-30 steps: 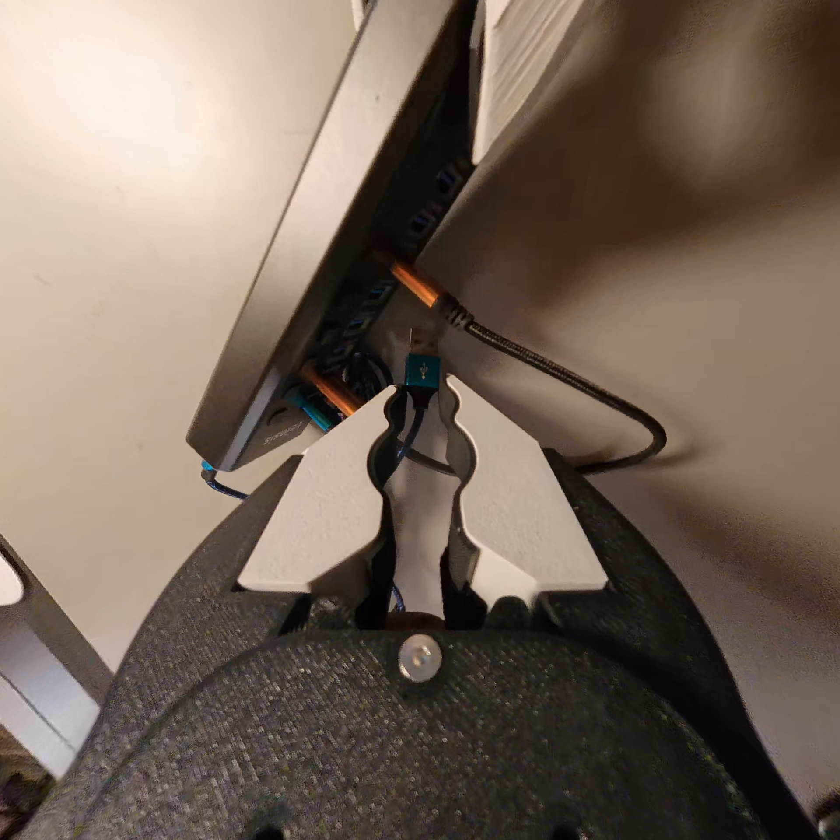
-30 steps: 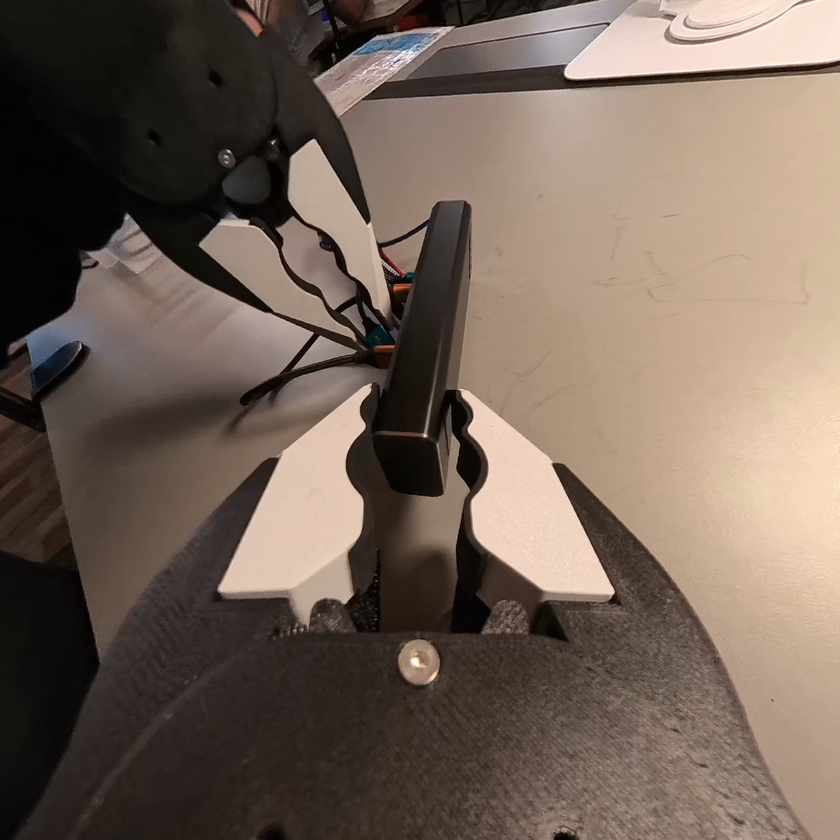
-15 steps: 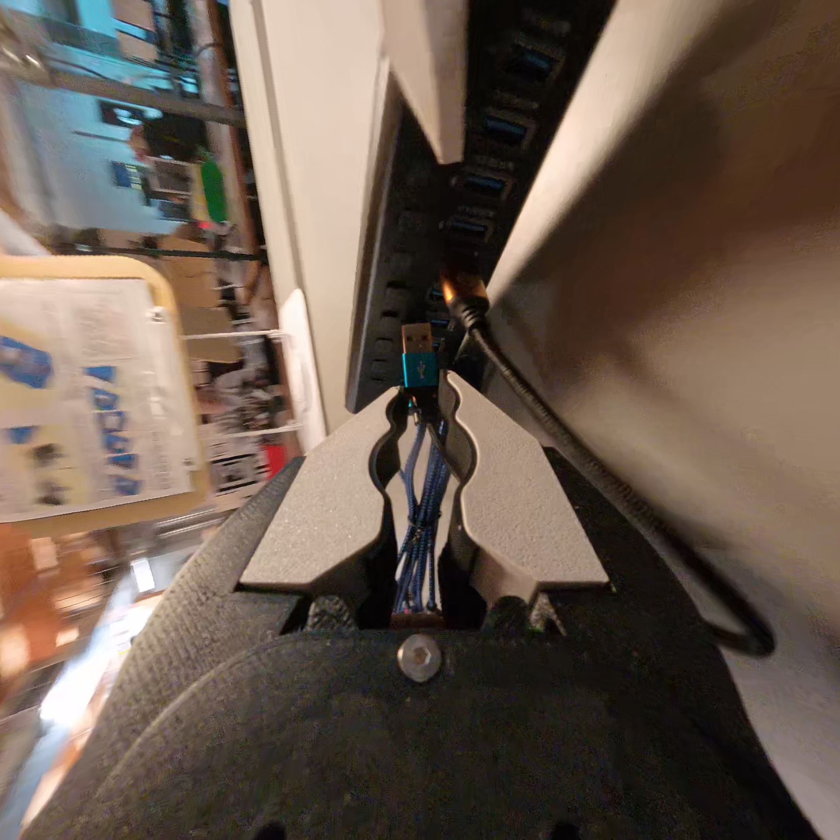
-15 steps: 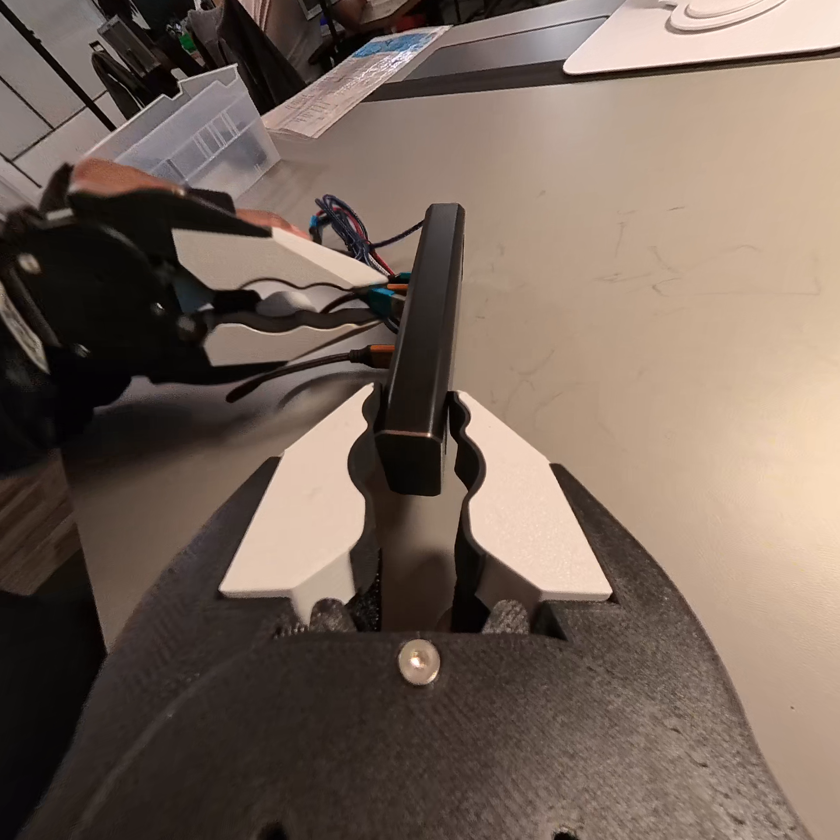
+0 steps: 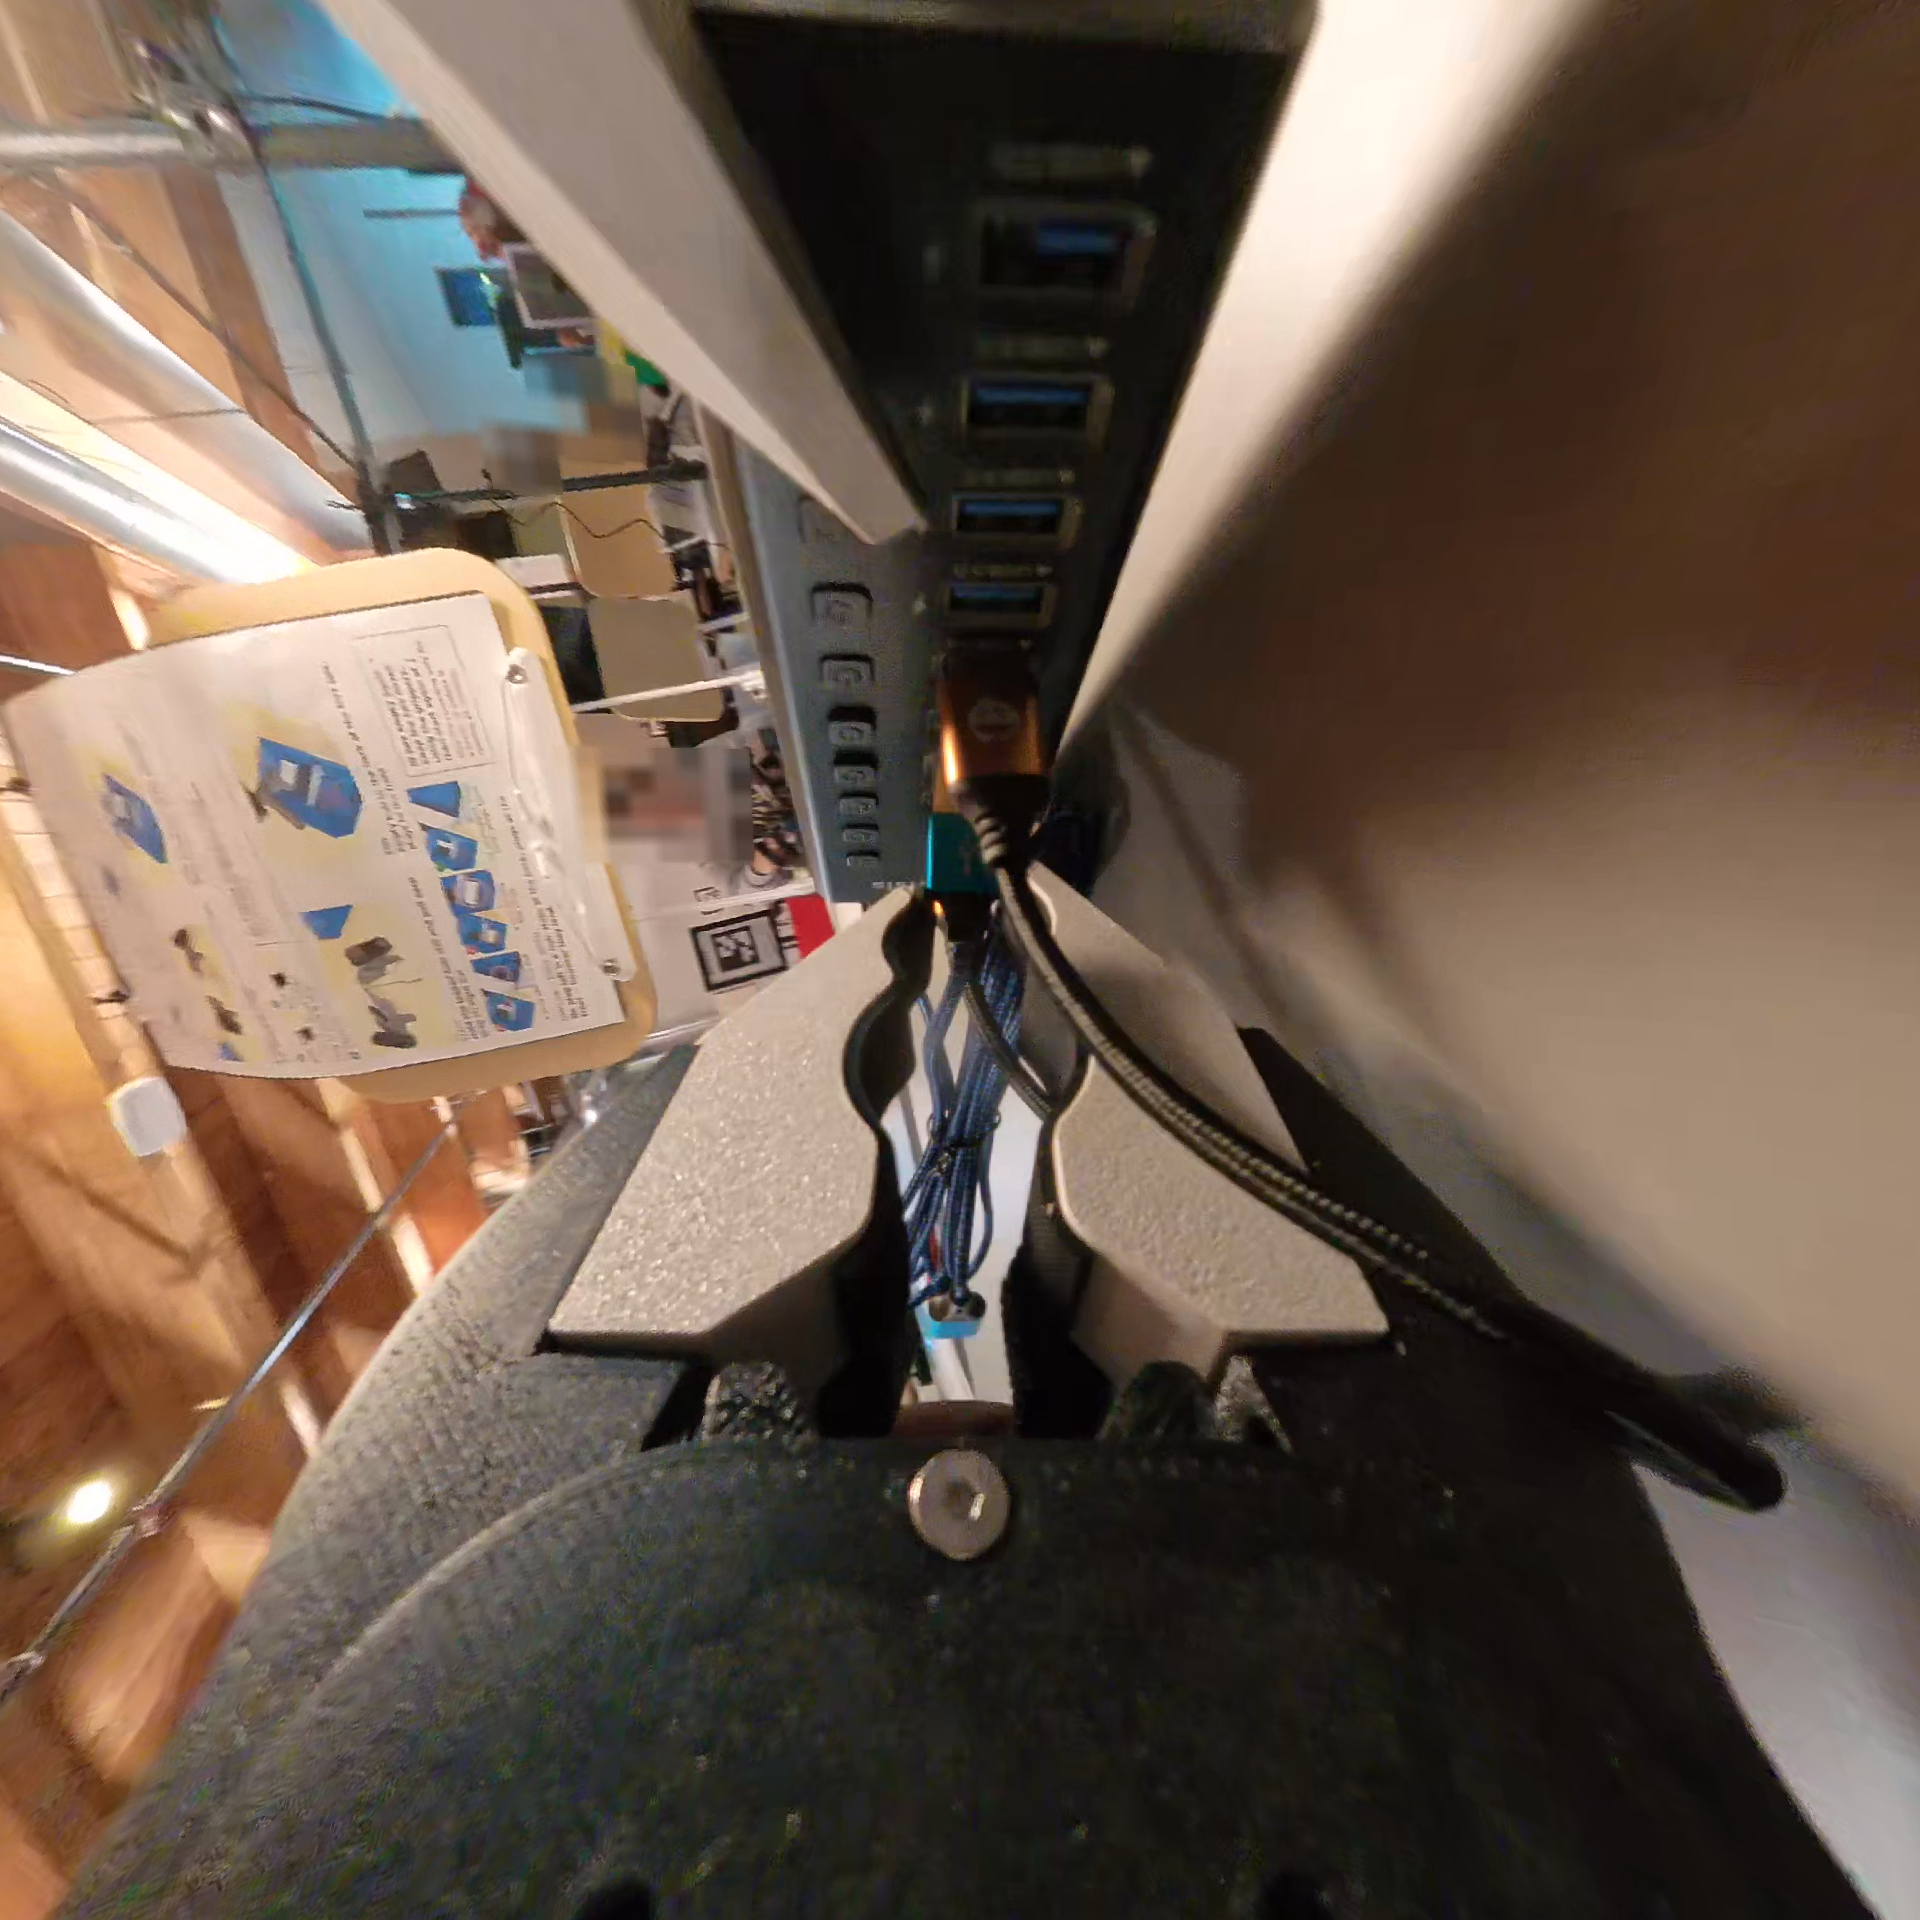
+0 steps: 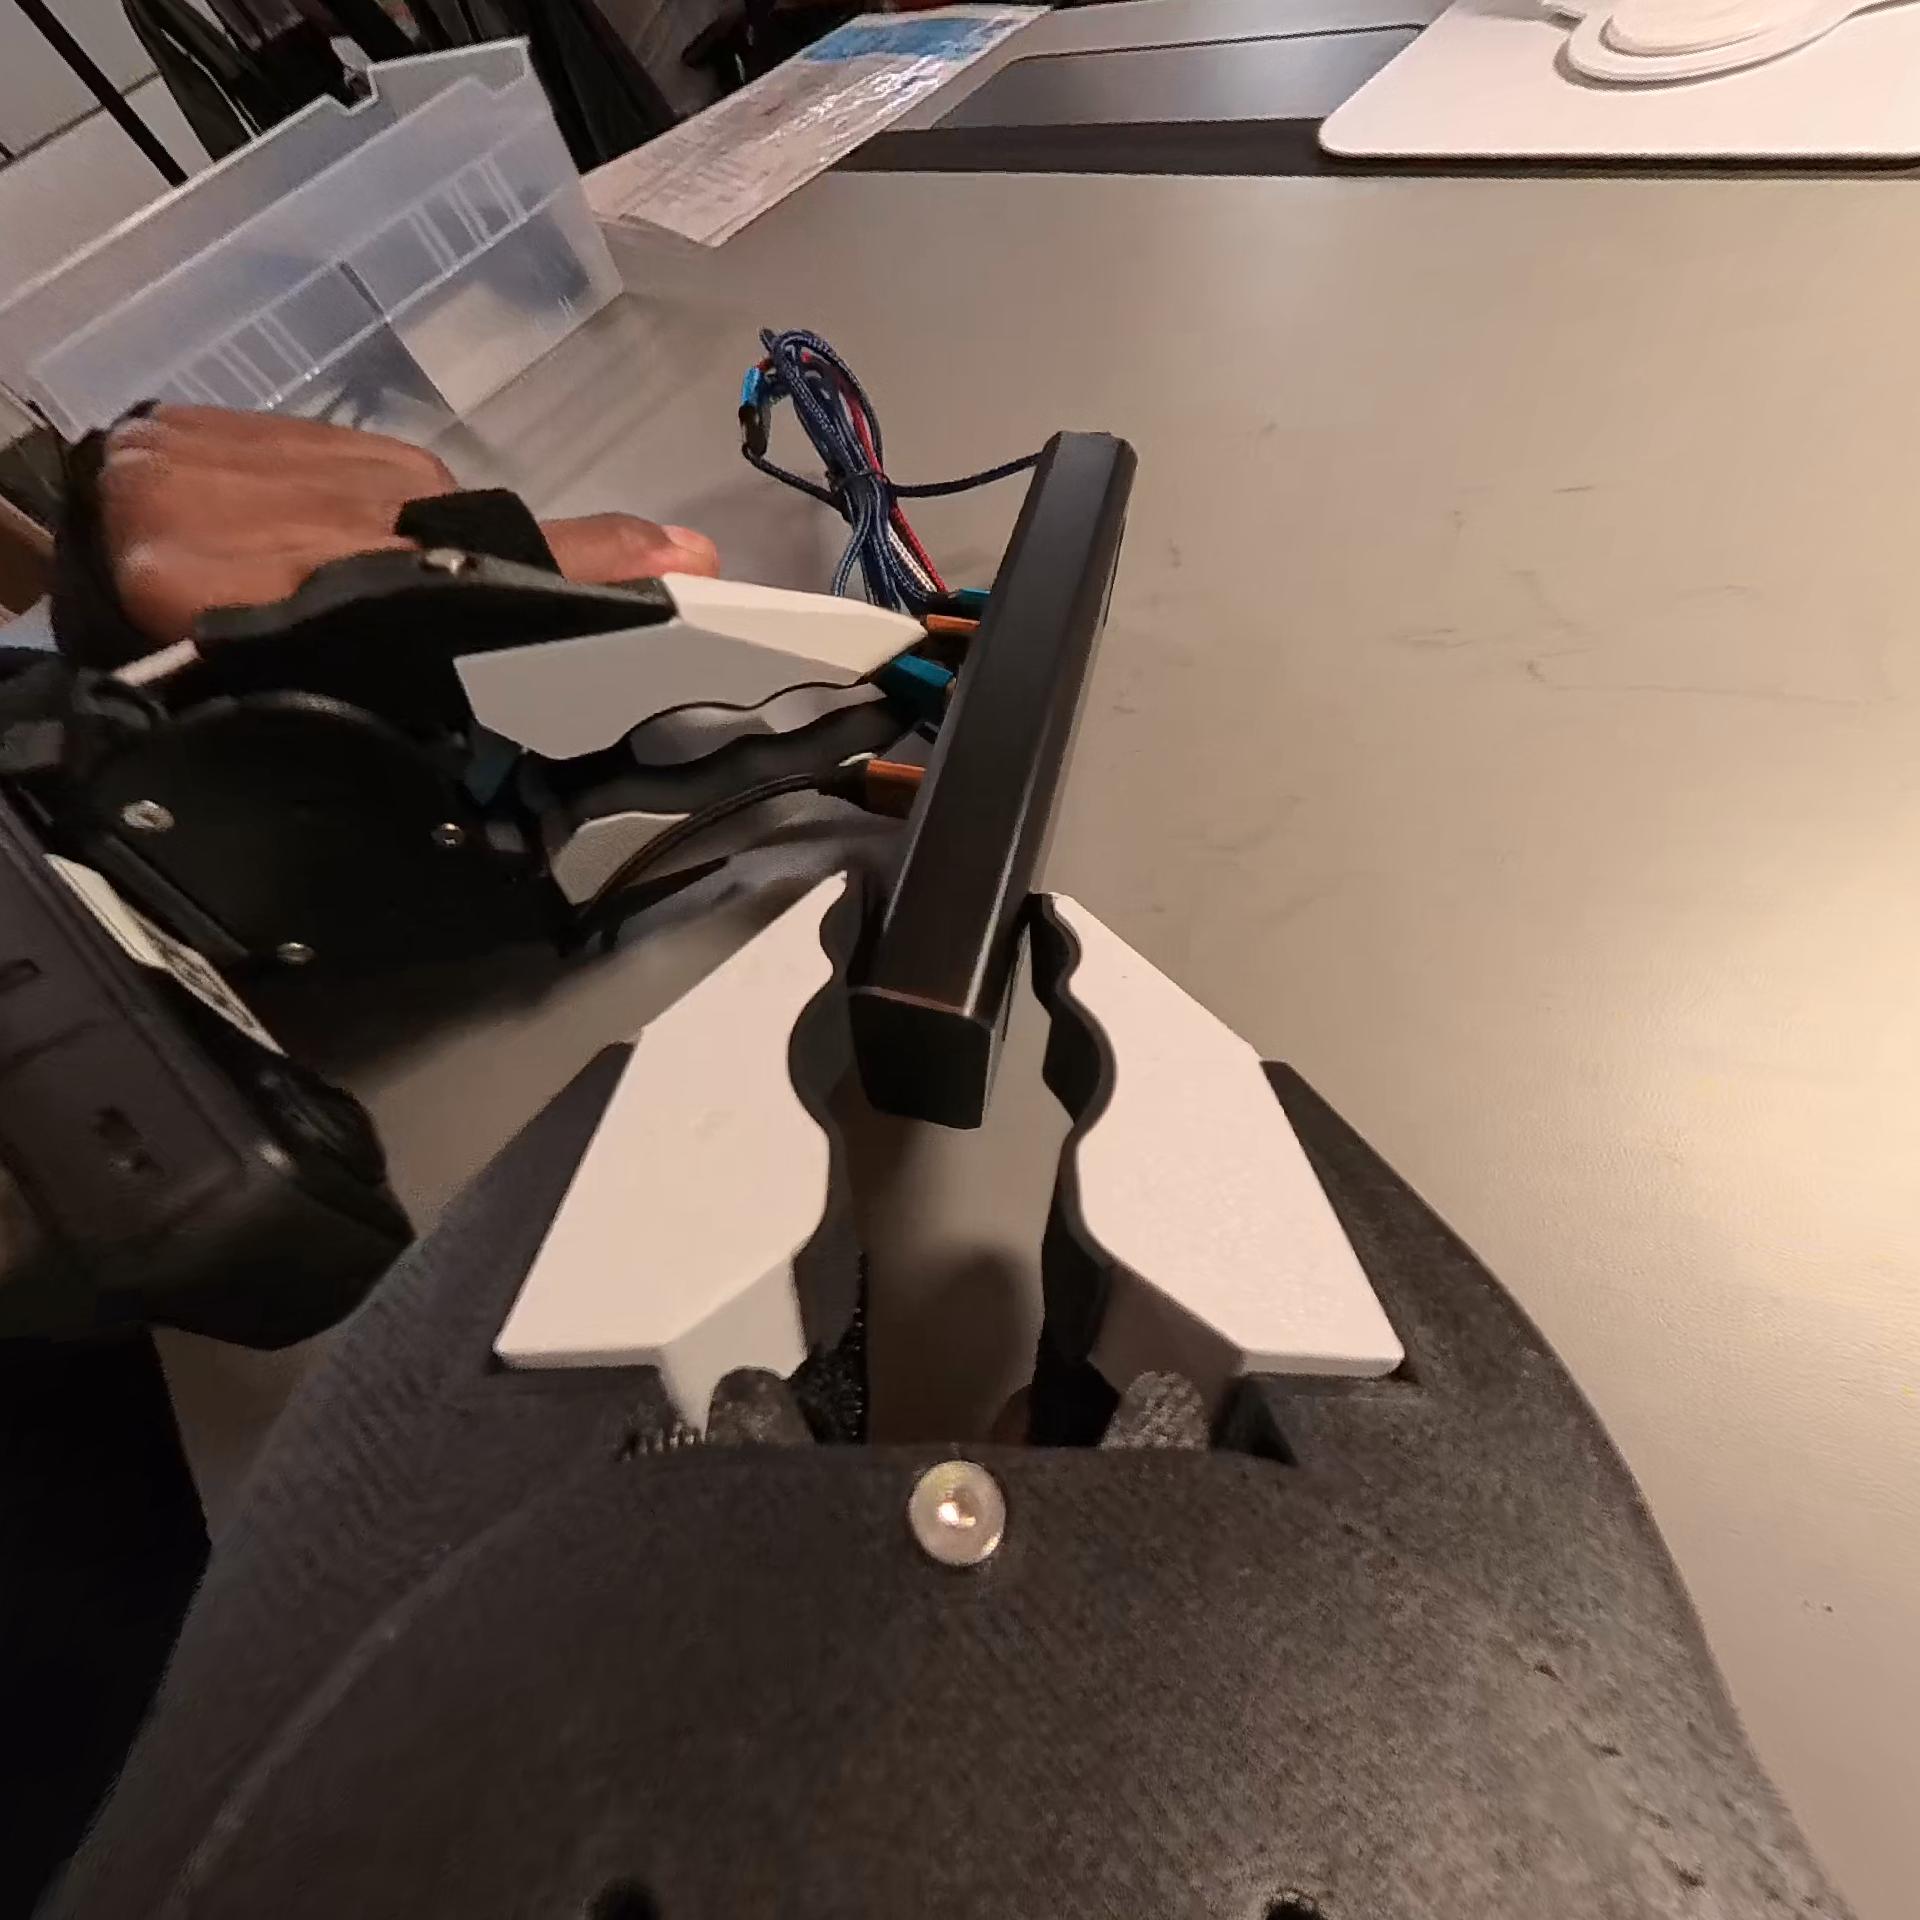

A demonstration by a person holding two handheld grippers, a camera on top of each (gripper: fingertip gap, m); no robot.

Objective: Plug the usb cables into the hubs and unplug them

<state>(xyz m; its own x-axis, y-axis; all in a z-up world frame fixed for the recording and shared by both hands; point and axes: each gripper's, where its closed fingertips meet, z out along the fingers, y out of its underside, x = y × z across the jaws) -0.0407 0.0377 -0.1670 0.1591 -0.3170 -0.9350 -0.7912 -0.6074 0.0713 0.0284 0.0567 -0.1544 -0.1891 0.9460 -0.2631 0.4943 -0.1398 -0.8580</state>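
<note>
**Teal plug at the hub face, hub pinned by the other claw**

The hub (image 6: 1023, 717) – a long black bar, tilted up on its edge – is clamped near its end by the right claw (image 6: 940, 914), jaws narrow and closed on its two flat sides. It stands on the counter (image 6: 1455, 623), port side turned toward the left claw (image 6: 883, 681).

In the left wrist view the left claw (image 5: 961, 909) is nearly closed on the teal plug (image 5: 958, 854), gripped at the rear of its shell w/ the blue braided cable (image 5: 961, 1091) trailing back between the fingers. The plug sits right at the port row, just beside an orange plug (image 5: 989, 727) already seated; whether the teal one is fully home can't be told. Several blue ports (image 5: 1023, 400) farther along are open.

Handling, as judged:
- Hub: rigid, light, smooth shell – likely to slip or pivot under push force, so it is best held across the flat sides close to the working port, as is done.
- Plug: small, stiff metal shell, short gripping area; best taken on the coloured housing, not the cable. Approx. straight-in force is needed – any tilt may jam the tongue.
- Cables: soft, braided, light; the black cable (image 5: 1247, 1164) lies over the right finger and could snag.

A clear bin (image 6: 312, 239) stands well apart at the counter's far side.
</note>
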